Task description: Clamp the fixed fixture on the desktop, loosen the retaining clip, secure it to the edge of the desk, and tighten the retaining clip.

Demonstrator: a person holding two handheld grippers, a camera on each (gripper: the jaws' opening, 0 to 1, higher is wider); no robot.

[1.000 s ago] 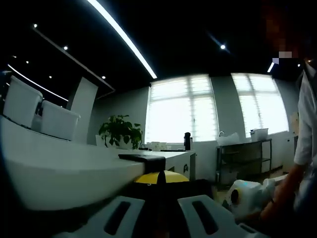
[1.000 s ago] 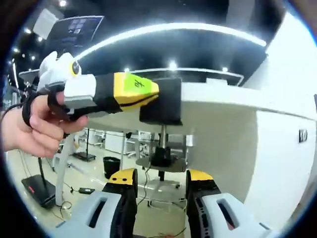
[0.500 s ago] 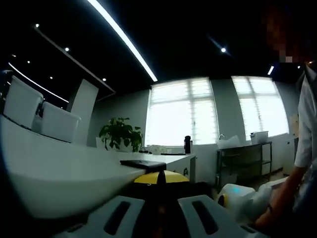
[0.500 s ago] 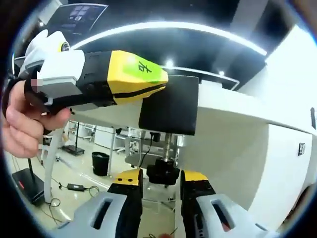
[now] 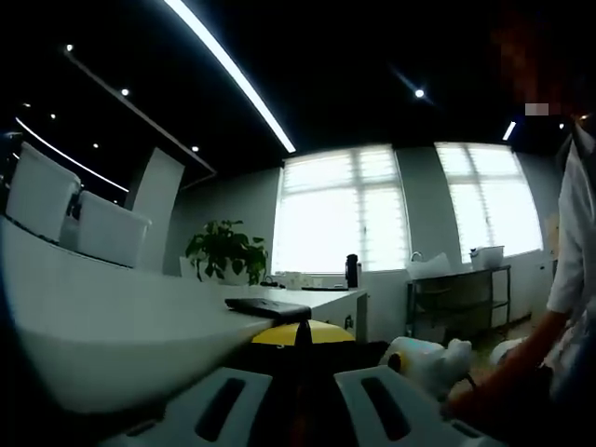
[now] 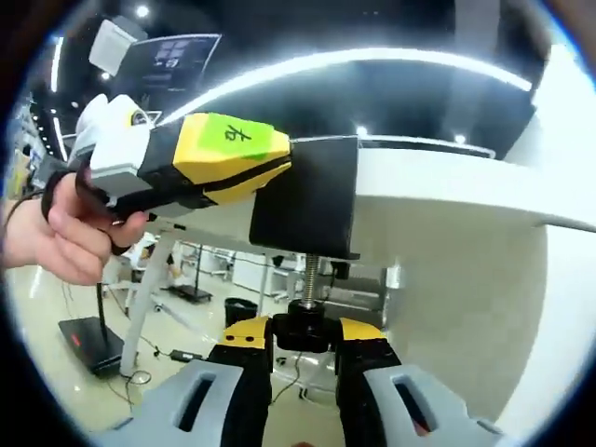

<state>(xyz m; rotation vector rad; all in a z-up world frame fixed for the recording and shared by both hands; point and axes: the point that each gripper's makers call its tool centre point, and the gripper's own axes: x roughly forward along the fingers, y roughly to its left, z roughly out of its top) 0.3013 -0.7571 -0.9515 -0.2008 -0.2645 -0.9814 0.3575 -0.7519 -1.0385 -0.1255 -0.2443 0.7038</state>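
Note:
A black clamp fixture [image 6: 307, 200] sits over the edge of the white desk [image 6: 447, 186]. Its threaded screw [image 6: 307, 275] hangs down to a black knob [image 6: 305, 331]. My left gripper [image 6: 279, 168], held by a hand [image 6: 79, 223], comes in from the left and is shut on the fixture's side. My right gripper [image 6: 305, 337] is below, its yellow-tipped jaws shut on the knob. In the left gripper view, the fixture's top plate [image 5: 265, 307] lies on the desk [image 5: 112, 317] just above my left gripper [image 5: 300, 333]. The right gripper [image 5: 424, 361] shows low on the right.
Two white boxes [image 5: 42, 191] stand on the desk's far left, with a potted plant [image 5: 226, 247] behind. A metal shelf rack [image 5: 456, 298] stands under the windows. A person's sleeve [image 5: 568, 251] is at the right. Under the desk are a desk leg [image 6: 140, 298], a bin [image 6: 240, 309] and floor cables.
My right gripper rose from below the knob and its jaws shut around it. In the left gripper view the right gripper drifted leftwards. The left gripper kept its hold on the fixture.

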